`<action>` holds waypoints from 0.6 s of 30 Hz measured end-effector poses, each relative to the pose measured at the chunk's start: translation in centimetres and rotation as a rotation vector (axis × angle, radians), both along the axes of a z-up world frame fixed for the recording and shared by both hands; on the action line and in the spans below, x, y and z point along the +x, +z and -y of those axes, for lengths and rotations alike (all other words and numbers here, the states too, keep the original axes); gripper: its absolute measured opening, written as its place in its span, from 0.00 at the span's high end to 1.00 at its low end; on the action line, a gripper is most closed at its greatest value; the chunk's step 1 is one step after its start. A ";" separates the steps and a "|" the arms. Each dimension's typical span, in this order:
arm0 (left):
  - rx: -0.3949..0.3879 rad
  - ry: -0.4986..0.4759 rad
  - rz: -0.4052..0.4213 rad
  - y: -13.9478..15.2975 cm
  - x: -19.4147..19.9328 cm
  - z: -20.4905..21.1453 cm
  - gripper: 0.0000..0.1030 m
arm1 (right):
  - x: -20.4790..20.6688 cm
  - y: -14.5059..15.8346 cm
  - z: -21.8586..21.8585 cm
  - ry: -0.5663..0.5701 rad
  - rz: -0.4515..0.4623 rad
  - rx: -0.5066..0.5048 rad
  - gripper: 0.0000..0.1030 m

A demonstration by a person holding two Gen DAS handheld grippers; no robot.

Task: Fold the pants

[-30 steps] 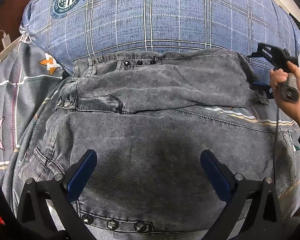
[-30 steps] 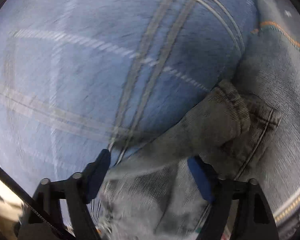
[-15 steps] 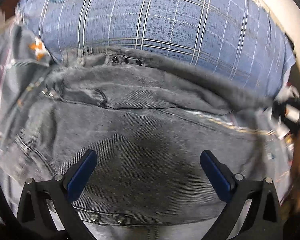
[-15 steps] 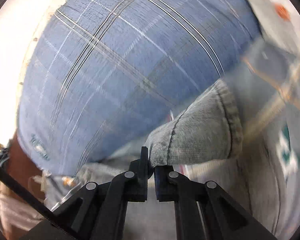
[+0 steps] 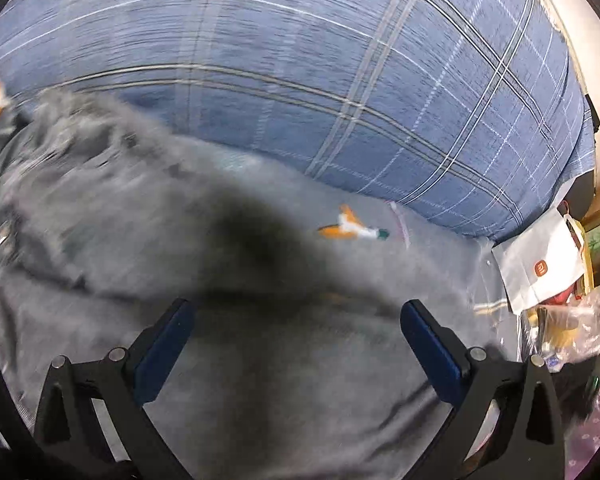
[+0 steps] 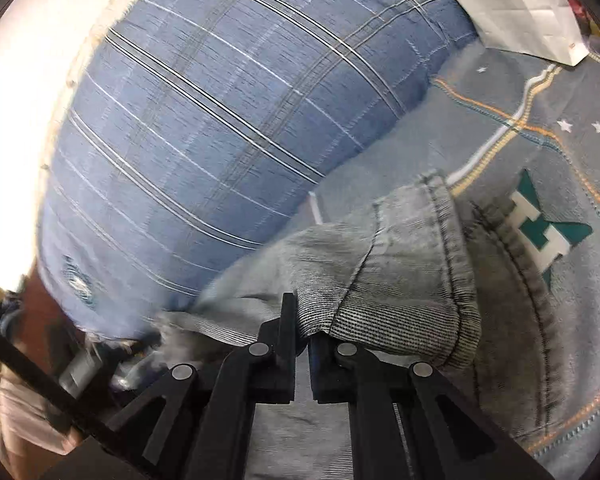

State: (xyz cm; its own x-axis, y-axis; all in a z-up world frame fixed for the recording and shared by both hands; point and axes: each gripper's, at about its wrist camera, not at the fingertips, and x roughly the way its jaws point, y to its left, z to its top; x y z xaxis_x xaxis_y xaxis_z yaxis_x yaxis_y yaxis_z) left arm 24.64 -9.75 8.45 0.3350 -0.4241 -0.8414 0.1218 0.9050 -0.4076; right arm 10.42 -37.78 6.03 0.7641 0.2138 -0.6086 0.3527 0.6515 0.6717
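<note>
Right gripper (image 6: 302, 334), jaws nearly closed, pinches the hem of the grey pants (image 6: 400, 280), which extend ahead of it beside the blue plaid pillow (image 6: 228, 120). Left gripper (image 5: 296, 344), jaws wide apart and holding nothing, hangs above blurred pants fabric (image 5: 140, 216).

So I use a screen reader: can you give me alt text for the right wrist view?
The right gripper is shut on the hem of grey denim pants, lifted over a grey patterned bedsheet. A blue plaid pillow lies behind.

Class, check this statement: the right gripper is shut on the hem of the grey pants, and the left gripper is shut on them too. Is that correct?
Not quite. The left gripper is open, its jaws wide apart above the pants, as the left wrist view shows. The right gripper is indeed shut on the hem.
</note>
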 end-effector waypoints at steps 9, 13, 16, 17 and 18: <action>0.225 0.068 -0.130 -3.2 4.6 4.1 0.91 | 0.1 -2.9 1.9 0.014 -0.046 0.118 0.95; 0.096 0.097 -0.043 1.0 2.8 2.7 0.91 | 0.7 -3.5 4.6 0.003 0.004 0.231 0.95; -0.027 0.105 -0.073 2.9 0.3 1.6 0.95 | -0.8 -0.8 5.2 -0.006 0.100 0.182 0.95; -0.044 0.101 -0.067 3.3 -0.3 1.3 0.96 | -1.9 0.7 5.2 0.008 0.152 0.165 0.95; -0.068 0.090 -0.046 4.0 -1.3 0.9 0.96 | -3.1 2.2 5.0 0.029 0.194 0.131 0.95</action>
